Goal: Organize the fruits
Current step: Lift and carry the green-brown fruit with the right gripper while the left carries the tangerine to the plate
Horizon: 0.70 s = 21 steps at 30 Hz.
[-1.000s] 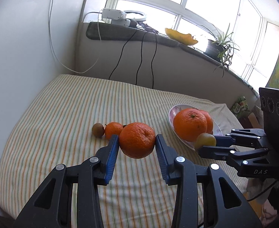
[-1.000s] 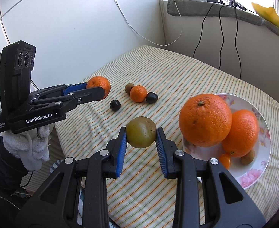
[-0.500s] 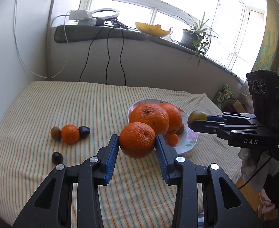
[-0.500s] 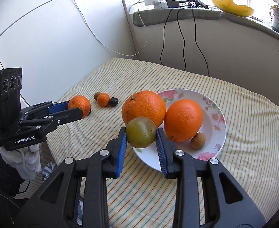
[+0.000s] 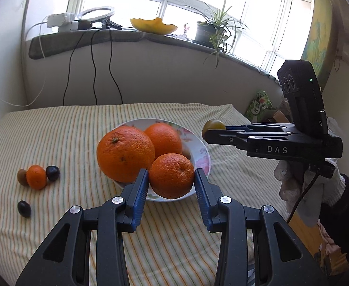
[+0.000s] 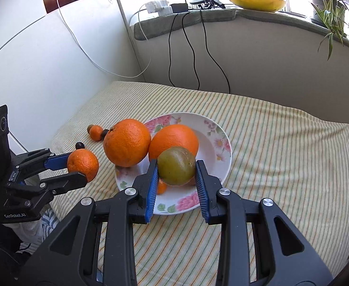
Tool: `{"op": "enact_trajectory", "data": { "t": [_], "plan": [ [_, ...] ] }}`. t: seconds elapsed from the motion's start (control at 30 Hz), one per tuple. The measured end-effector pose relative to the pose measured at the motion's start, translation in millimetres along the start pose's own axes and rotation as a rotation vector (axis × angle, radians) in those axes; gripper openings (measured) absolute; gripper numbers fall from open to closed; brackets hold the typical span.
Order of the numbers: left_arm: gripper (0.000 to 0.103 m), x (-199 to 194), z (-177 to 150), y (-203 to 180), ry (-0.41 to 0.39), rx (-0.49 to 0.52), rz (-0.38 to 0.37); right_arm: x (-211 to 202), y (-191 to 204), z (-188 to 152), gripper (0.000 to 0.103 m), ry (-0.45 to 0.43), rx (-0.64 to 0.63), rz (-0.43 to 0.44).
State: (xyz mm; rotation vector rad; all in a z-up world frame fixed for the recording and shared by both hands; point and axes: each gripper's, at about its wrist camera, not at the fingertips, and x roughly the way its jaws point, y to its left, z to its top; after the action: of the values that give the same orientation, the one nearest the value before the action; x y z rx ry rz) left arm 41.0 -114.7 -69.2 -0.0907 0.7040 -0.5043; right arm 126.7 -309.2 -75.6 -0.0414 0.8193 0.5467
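My left gripper [image 5: 171, 178] is shut on a mandarin [image 5: 172, 176] and holds it above the near rim of the floral plate [image 5: 204, 153]. My right gripper [image 6: 176, 170] is shut on a green-brown fruit [image 6: 176, 165] and holds it over the plate [image 6: 218, 143]. Two big oranges [image 5: 125, 153] [image 5: 163, 140] lie on the plate. A small mandarin [image 5: 36, 176], a brown fruit [image 5: 22, 176] and two dark fruits [image 5: 53, 173] [image 5: 24, 208] lie on the striped cloth at the left.
The table [image 5: 55, 128] stands against a white wall on the left and a low wall with hanging cables [image 5: 93, 71] at the back. A sill above holds a ring light, a yellow bowl [image 5: 153, 25] and a plant [image 5: 212, 33].
Both grippers have moved toward the plate with their fruits. The mandarin now hangs over the plate's near rim, and the green-brown fruit has moved over the plate.
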Motion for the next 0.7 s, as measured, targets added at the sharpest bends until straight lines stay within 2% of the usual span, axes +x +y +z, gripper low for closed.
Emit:
{"op": "enact_trajectory", "data": {
  "t": [0.37,0.7],
  "plan": [
    [0.038,29.8,0.0,-26.4,0.046,0.042,-0.032,18.5,-34.8,7.6,0.032,0.026,0.032,-0.013],
    [0.038,52.8,1.4,-34.9,0.071,0.067,0.004,39.5,-43.5,14.7,0.031,0.055,0.016,-0.005]
  ]
}}
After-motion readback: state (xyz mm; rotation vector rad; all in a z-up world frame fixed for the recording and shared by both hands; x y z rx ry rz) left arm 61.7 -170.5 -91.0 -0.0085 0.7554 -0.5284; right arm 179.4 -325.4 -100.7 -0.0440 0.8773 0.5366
